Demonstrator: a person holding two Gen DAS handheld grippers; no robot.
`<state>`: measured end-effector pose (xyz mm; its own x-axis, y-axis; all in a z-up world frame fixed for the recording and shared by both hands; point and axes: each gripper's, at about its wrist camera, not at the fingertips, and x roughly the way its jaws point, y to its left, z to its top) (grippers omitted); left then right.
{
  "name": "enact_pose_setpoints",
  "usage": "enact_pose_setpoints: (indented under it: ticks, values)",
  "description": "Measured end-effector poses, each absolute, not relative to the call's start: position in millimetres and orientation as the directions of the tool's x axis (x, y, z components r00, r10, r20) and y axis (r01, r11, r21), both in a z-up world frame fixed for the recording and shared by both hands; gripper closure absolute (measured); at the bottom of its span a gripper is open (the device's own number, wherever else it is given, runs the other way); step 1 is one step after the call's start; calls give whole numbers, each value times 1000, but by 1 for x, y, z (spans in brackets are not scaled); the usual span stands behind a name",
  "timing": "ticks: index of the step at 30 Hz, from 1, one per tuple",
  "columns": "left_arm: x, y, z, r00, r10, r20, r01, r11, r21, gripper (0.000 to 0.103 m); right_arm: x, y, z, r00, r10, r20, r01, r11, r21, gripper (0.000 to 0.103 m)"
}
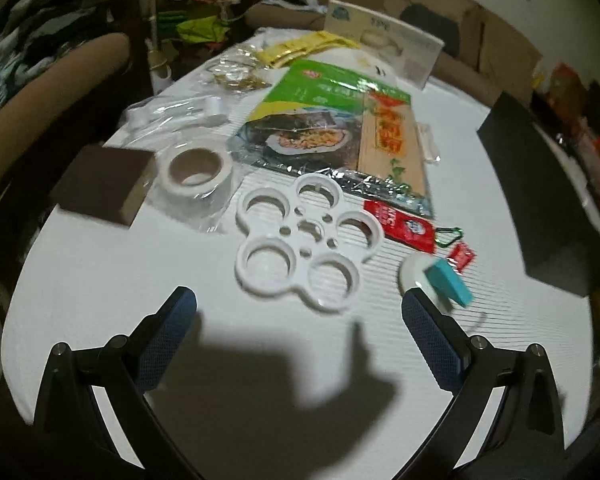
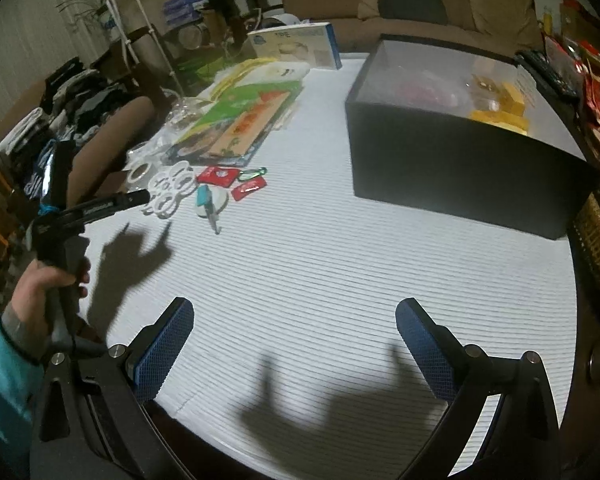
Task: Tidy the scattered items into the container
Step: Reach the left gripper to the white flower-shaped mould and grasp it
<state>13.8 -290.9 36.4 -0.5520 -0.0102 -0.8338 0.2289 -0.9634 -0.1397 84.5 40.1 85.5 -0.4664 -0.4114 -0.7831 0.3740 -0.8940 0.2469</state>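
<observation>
Left tongs (image 1: pixel 299 300) gape wide and empty, the white ring tray (image 1: pixel 306 242) just above centre frame, nearest; right tongs (image 2: pixel 294 312), equally spread and empty, well apart

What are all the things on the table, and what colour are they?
white ring tray: 1, white, table middle, just ahead of the left tongs
tape roll: 1, white, in clear wrap, left of the ring tray
brown block: 1, brown, left table edge
food packet: 1, green, behind the ring tray
red sachets: 2, red, right of the ring tray
teal block: 1, teal, on a white disc by the sachets
picture box: 1, white, standing at the far edge
black container: 1, black, right side, some yellow things inside
table: 1, white ribbed cover
left tongs: 1, black with blue pads, open
right tongs: 1, same, open, over bare table
hand: 1, teal sleeve, holding the left tongs' handle
</observation>
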Motion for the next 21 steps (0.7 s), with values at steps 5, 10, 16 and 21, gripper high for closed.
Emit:
enact_pose_setpoints:
  ticks: [5, 10, 16, 21]
  values:
    - [-6, -294, 16, -509, 36, -860, 236, -955, -180, 0, 80, 44, 81, -455, -406, -793, 347, -901, 262, 0]
    - [-15, -280, 4, -491, -6, -871, 205, -973, -109, 0, 76, 44, 75, -442, -395, -806, 331, -906, 263, 0]
    - [-22, -271, 2, -498, -105, -861, 221, -975, -9, 14, 78, 41, 71, -427, -388, -816, 335, -907, 256, 0]
    - [-16, -279, 5, -519, -54, -853, 228, -971, -78, 15, 82, 36, 75, -433, -397, -809, 355, -900, 252, 0]
